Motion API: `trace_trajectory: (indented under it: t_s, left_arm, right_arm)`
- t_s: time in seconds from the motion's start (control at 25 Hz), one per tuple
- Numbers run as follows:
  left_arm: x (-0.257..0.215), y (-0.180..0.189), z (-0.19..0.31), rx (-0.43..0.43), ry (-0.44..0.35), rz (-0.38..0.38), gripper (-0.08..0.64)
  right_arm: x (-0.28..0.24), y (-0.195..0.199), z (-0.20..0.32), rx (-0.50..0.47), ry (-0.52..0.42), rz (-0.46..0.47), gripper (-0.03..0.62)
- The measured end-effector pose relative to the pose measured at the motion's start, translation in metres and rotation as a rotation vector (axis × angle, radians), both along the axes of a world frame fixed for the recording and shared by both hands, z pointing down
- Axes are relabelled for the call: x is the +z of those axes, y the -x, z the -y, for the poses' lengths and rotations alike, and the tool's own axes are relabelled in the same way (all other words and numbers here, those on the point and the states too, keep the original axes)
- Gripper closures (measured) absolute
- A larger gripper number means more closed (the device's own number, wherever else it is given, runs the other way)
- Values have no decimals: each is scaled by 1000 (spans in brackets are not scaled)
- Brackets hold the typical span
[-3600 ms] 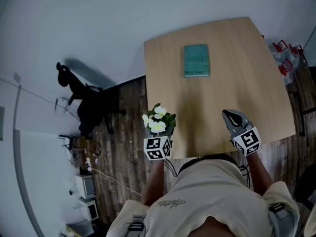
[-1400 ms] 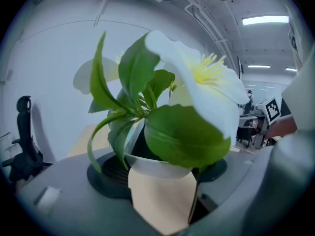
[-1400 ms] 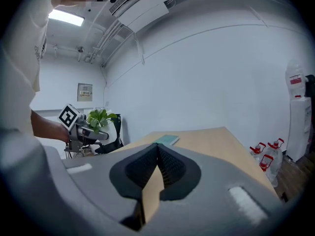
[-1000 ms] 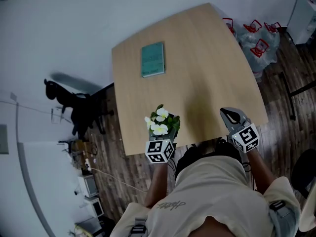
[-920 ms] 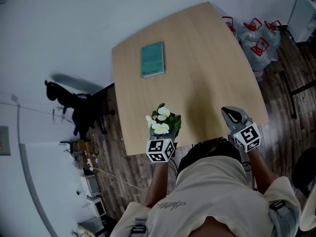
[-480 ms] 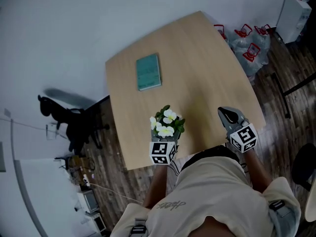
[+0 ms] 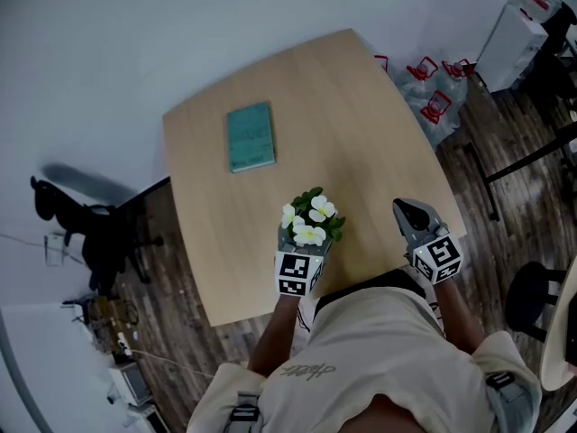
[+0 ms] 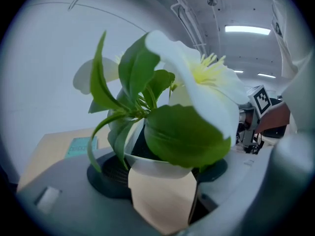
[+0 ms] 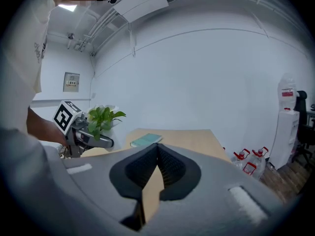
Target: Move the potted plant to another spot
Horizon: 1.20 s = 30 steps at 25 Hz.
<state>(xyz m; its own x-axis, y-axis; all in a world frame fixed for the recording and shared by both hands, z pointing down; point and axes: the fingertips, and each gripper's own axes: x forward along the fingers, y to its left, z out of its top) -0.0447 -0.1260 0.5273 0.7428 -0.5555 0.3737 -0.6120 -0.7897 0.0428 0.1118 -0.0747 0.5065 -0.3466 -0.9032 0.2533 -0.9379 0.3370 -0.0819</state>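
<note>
The potted plant, white flowers and green leaves in a small white pot, is over the front part of the wooden table. My left gripper is shut on the pot. In the left gripper view the pot sits between the two dark pads, and the leaves and a big flower fill the picture. My right gripper hovers over the table's front right edge. Its pads meet at the tip with nothing between them. The right gripper view shows the plant to its left.
A teal book lies on the table's far left part. Water bottles with red handles and a white dispenser stand on the floor at the right. A dark chair is at the left, another seat at the right.
The left gripper has carried the plant from the table's left front edge inward over the tabletop. The right gripper has kept near the front right edge.
</note>
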Motion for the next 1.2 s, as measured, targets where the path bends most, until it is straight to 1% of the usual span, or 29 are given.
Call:
trace_trajectory:
  t_s: [0.16,0.28,0.44,0.56,0.8,0.88,0.96,1.04,1.2]
  left_arm:
    - [2,-10,3,21,11,-10,195]
    - [1,-20,2,28,18,-13,195]
    - [5,-34,3,25,26,9,195]
    - [8,-54,5,1,19,30,195]
    - [2,-87,18,-94,19,66,195]
    - [1,-100,23,-118,22,65,195]
    - [5,-113,27,-143,42,55,195]
    - [10,-127,30,-161,58,55,195]
    - [20,-157,30,-170,68,66,195]
  right_arm:
    - [-5,-3,3,-9,-3,-28,590]
    - [-5,-11,4,0,5,-24,589]
    - [-2,-25,5,-14,6,-14,589]
    - [6,-48,6,-32,5,4,590]
    - [5,-109,19,-60,-10,34,590]
    - [9,-131,23,-73,-9,24,590]
    - [16,-148,24,-98,-5,0,590]
    - [20,-162,25,-124,-2,1,590]
    - [25,-187,30,-146,-4,33,590]
